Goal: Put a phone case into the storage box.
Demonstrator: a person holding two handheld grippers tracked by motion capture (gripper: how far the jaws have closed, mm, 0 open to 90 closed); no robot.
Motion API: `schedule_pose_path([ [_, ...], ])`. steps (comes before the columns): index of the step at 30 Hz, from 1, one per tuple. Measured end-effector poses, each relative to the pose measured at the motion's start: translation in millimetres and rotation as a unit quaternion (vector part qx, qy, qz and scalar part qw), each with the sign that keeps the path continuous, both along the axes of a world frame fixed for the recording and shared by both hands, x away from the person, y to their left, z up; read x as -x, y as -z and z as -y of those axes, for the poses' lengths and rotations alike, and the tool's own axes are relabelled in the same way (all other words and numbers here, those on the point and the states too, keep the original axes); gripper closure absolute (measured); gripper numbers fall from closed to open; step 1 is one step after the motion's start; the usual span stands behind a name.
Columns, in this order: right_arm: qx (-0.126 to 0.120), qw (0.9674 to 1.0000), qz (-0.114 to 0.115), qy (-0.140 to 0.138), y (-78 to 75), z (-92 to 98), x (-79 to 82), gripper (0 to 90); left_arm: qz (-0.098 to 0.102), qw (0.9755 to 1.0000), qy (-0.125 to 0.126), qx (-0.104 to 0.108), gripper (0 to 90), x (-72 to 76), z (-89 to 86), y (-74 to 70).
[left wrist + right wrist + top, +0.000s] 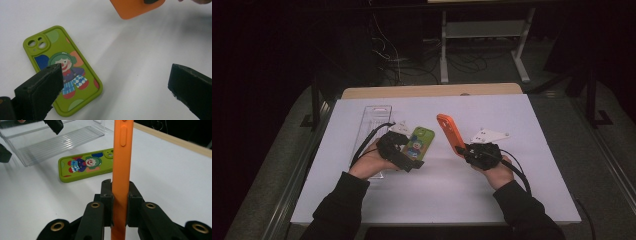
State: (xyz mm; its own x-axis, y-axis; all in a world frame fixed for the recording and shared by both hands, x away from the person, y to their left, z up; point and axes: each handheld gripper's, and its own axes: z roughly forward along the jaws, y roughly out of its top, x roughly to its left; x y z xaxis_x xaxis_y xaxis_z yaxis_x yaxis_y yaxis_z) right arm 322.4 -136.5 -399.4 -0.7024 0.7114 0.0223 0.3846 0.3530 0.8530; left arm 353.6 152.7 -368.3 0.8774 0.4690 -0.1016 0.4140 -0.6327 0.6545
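Orange phone case (121, 157) stands on edge above the white table (512, 190), clamped between the pads of the right gripper (120, 195). Just to its left lies a green phone case (62, 70), flat, clown print up. Beyond that sits a clear plastic tray (50, 145), probably empty. The left gripper (112, 82) hovers over the green case, jaws wide apart, holding nothing.

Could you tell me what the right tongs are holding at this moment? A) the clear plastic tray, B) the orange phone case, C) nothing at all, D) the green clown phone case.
B: in the right gripper view the right tongs are clamped on the edge of the orange phone case, while the green clown phone case lies flat on the table.
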Motion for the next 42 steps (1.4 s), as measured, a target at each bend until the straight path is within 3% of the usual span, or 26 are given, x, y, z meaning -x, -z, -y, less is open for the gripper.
schedule_pose_path([
  [1, -0.008, 0.9999, -0.008, 0.003, 0.2, 0.6, -0.4, 77.9, 0.000, 0.9999, -0.008, 0.010, 0.0, 0.7, 0.9, 0.5],
  [4, -0.032, 0.9991, -0.027, 0.008, 1.5, 4.1, -3.5, 78.0, 0.002, 0.9998, -0.013, 0.013, 0.0, 0.4, 0.5, 0.1],
  [5, -0.044, 0.9984, -0.034, 0.010, 2.4, 5.6, -4.7, 78.0, 0.007, 1.0000, -0.003, 0.000, 0.0, -1.4, -1.5, -1.4],
  [8, -0.065, 0.9966, -0.048, 0.015, 4.0, 8.1, -5.6, 78.0, 0.006, 0.9997, -0.019, 0.017, 0.0, -0.6, -0.6, -2.1],
  [10, -0.064, 0.9967, -0.047, 0.014, 4.4, 8.1, -5.3, 78.0, 0.005, 0.9996, -0.019, 0.021, 0.0, -1.3, -1.2, -3.6],
  [11, -0.065, 0.9967, -0.046, 0.013, 4.6, 7.8, -5.2, 78.0, 0.002, 0.9989, -0.030, 0.036, 0.0, -0.5, 0.4, -3.1],
  [15, -0.064, 0.9969, -0.043, 0.013, 5.2, 4.8, -4.3, 78.0, 0.007, 0.9983, -0.037, 0.044, 0.0, -0.9, 0.3, -5.4],
  [16, -0.065, 0.9968, -0.043, 0.012, 5.4, 3.7, -4.0, 78.1, 0.007, 0.9974, -0.045, 0.056, 0.0, -0.5, 1.5, -5.5],
  [19, -0.067, 0.9966, -0.046, 0.011, 6.3, 1.2, -3.3, 78.0, 0.011, 0.9963, -0.054, 0.066, 0.0, -0.9, 4.4, -7.1],
  [27, -0.067, 0.9967, -0.046, 0.004, 6.1, -7.2, 0.3, 78.1, 0.014, 0.9953, -0.057, 0.077, 0.0, -4.2, 13.8, -12.5],
  [36, -0.069, 0.9970, -0.035, -0.011, 4.1, -15.9, 3.7, 78.1, 0.005, 0.9922, -0.059, 0.110, 0.0, -13.1, 22.2, -17.8],
  [42, -0.064, 0.9973, -0.030, -0.022, 3.8, -23.6, 8.1, 78.2, 0.005, 0.9911, -0.059, 0.120, 0.0, -15.8, 25.6, -19.8],
])
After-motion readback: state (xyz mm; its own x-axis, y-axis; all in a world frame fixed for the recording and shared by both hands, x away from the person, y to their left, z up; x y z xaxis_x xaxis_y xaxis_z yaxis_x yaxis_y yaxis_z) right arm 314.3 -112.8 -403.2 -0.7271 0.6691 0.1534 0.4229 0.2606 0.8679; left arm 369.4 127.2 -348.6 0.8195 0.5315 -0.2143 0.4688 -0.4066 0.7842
